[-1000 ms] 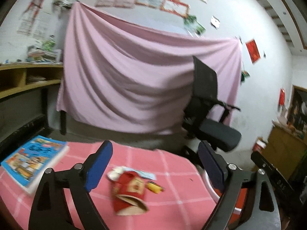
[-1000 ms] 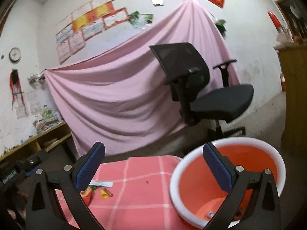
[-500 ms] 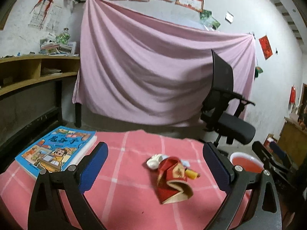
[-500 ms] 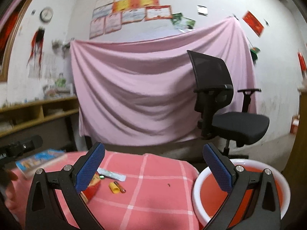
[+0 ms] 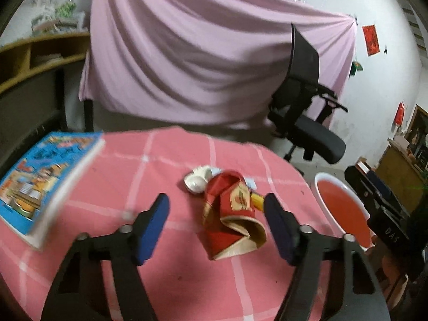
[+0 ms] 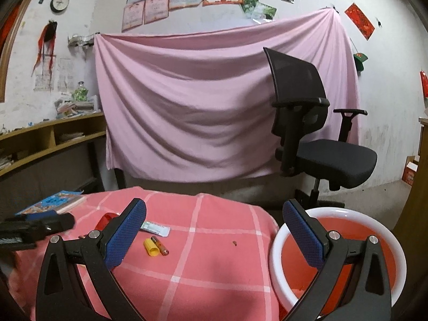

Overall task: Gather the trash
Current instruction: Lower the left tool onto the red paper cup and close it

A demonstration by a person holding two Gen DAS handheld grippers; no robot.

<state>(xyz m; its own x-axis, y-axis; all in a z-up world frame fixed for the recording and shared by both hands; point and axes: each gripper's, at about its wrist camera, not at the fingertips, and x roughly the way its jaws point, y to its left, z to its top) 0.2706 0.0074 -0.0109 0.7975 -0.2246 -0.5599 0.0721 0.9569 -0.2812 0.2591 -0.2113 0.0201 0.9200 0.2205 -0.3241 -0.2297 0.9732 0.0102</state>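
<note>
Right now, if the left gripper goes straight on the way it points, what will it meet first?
Probably the crushed red paper cup, lying between the closing fingers of the left gripper, not yet touched. Depth is uncertain.

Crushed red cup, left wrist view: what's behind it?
Behind the crushed red cup sit a white crumpled piece and a yellow cap, partly hidden by it. A flat wrapper lies there too; whatever else the cup covers cannot be seen.

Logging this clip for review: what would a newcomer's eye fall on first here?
The crushed red cup lying mid-table on the pink checked cloth, between the closing fingers of the left tool, which do not yet touch it. Next, the white-rimmed red bin beside the table, and the pink sheet draped across the back wall.
</note>
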